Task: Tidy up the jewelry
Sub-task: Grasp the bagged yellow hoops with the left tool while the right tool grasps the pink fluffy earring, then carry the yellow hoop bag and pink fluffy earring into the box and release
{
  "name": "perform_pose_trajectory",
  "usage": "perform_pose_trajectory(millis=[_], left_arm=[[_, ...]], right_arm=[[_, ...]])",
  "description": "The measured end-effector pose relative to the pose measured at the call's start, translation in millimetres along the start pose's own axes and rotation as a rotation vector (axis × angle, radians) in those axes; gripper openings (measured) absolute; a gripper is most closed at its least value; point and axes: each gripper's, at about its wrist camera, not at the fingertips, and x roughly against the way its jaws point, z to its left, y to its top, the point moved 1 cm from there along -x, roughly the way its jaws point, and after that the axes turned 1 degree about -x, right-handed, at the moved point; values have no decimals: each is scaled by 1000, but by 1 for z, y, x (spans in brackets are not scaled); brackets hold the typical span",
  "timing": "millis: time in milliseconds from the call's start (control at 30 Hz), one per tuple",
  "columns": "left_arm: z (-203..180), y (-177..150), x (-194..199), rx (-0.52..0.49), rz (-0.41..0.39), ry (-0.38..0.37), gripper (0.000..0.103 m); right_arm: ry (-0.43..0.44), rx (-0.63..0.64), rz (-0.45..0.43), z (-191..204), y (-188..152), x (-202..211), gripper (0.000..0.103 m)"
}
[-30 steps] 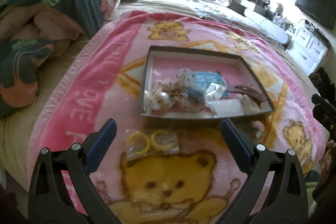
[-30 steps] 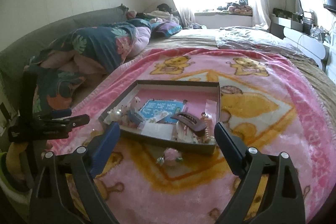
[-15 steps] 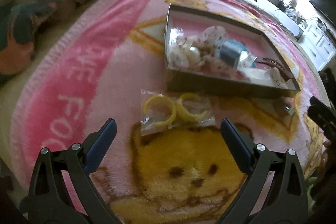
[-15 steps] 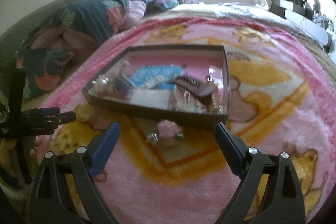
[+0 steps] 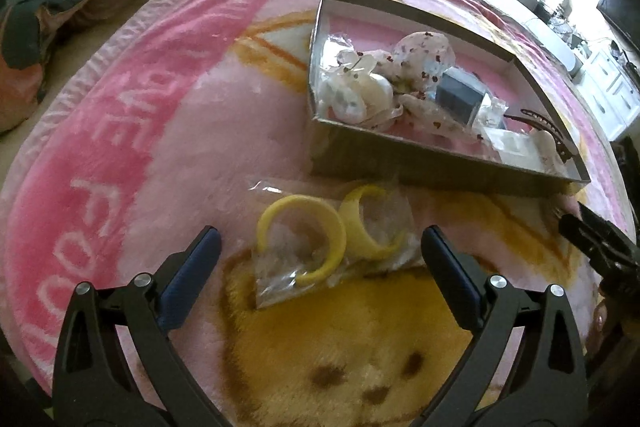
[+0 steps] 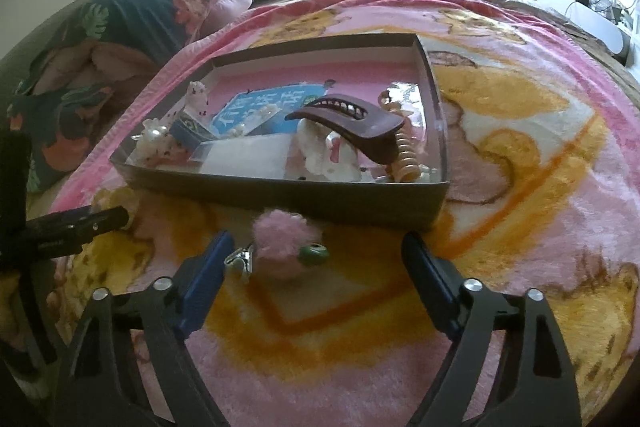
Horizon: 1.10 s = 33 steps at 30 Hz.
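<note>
nearest us, our left gripper hangs with fingers spread wide, grasping nothing, over the clear bag of yellow rings lying on the pink blanket. our right gripper is closing its fingers around the fluffy pink clip; the pads aren't pressing it yet. both pieces still sit outside, just in front of the box. farther in, the box already holds a brown claw clip, pearl pieces and a blue card. we judge the sorting mostly done, two strays left.
</note>
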Motion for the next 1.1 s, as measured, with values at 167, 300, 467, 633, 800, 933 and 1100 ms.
perform_pose_trajectory(millis=[167, 300, 467, 633, 800, 933, 1100], left_arm=[[-9, 1, -6, -29, -5, 37, 93], [-12, -1, -5, -46, -15, 58, 81], [-11, -3, 0, -41, -20, 41, 76], [-7, -7, 8, -27, -14, 3, 75], [-7, -14, 27, -28, -20, -35, 75], [-14, -10, 47, -45, -58, -60, 75], [-22, 6, 67, -70, -113, -69, 75]], right_arm=[[14, 47, 21, 11, -3, -9, 39], [43, 69, 18, 20, -7, -3, 37], [105, 57, 21, 31, -10, 7, 37], [152, 83, 4, 50, -10, 22, 37], [199, 108, -21, 67, -7, 40, 37], [218, 124, -57, 75, -2, 55, 37], [215, 132, -113, 77, 12, 74, 37]])
